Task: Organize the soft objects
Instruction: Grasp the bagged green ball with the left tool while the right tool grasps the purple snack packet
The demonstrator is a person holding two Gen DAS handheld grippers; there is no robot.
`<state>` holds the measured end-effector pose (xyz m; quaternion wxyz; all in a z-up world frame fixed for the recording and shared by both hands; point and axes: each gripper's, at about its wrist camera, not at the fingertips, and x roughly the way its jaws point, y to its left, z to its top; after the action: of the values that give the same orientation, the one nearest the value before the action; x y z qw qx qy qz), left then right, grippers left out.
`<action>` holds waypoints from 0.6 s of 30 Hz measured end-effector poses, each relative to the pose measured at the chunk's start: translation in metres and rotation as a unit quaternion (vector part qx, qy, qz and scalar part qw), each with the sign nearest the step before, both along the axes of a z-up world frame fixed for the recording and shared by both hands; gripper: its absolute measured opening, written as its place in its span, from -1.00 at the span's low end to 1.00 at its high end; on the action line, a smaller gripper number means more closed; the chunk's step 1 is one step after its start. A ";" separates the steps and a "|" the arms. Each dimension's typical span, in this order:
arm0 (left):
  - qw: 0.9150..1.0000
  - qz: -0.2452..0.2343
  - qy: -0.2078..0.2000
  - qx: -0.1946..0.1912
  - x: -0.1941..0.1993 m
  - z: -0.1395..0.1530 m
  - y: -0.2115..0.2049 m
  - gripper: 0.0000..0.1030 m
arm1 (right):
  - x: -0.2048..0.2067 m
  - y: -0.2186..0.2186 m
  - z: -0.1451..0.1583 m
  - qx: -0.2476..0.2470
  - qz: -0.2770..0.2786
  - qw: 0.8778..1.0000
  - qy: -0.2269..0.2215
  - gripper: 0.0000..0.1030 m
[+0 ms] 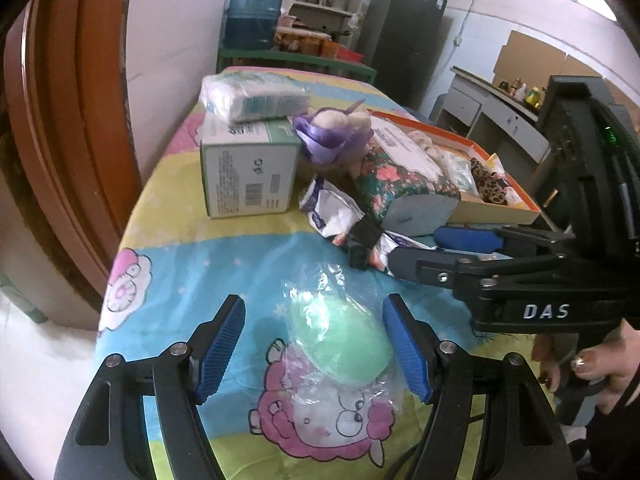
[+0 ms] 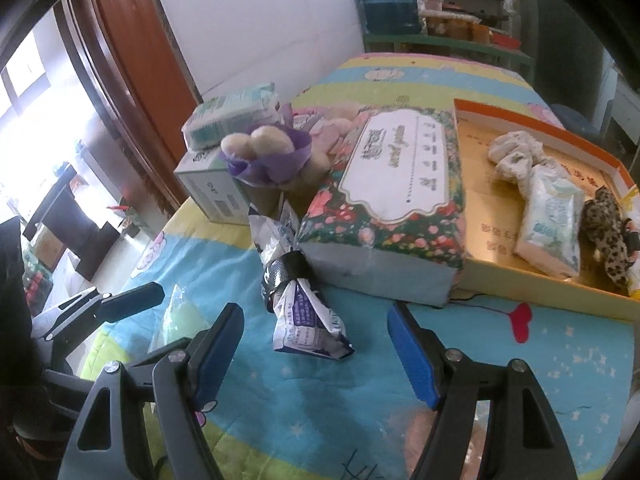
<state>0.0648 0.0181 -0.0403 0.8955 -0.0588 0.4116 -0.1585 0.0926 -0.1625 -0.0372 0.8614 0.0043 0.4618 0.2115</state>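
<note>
White letters "DAS" stand on the black body of the right gripper (image 1: 416, 254). The green-white carton (image 1: 250, 170) carries a barcode and small print, too blurred to read. The floral tissue pack (image 2: 394, 196) has unreadable script on its white label.

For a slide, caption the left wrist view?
Open left gripper straddles a bagged green sponge on the cartoon tablecloth.

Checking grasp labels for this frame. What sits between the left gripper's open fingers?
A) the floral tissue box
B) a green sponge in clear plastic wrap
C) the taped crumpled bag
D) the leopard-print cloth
B: in the left wrist view the green sponge in clear wrap lies on the sheet between the open fingers of the left gripper, not yet pinched.
</note>
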 end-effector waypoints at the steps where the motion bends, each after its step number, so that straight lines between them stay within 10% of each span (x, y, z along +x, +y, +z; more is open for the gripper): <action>1: 1.000 -0.001 0.002 -0.002 0.000 -0.001 0.001 0.41 | 0.000 0.001 -0.002 -0.001 0.002 1.000 0.003 0.44; 5: 1.000 -0.009 0.011 -0.007 0.002 -0.006 -0.004 0.41 | 0.004 0.005 -0.007 -0.003 0.005 1.000 0.015 0.23; 7: 1.000 -0.009 0.018 -0.004 0.005 -0.009 -0.006 0.41 | 0.005 0.007 -0.010 -0.003 0.007 1.000 0.019 -0.24; 18: 1.000 -0.003 0.001 -0.015 0.000 -0.009 -0.007 -0.12 | -0.003 0.014 -0.010 0.009 0.028 0.999 0.016 -0.27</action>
<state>0.0650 0.0114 -0.0495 0.8935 -0.0711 0.4105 -0.1676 0.0900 -0.1489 -0.0473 0.8477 0.0022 0.4735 0.2392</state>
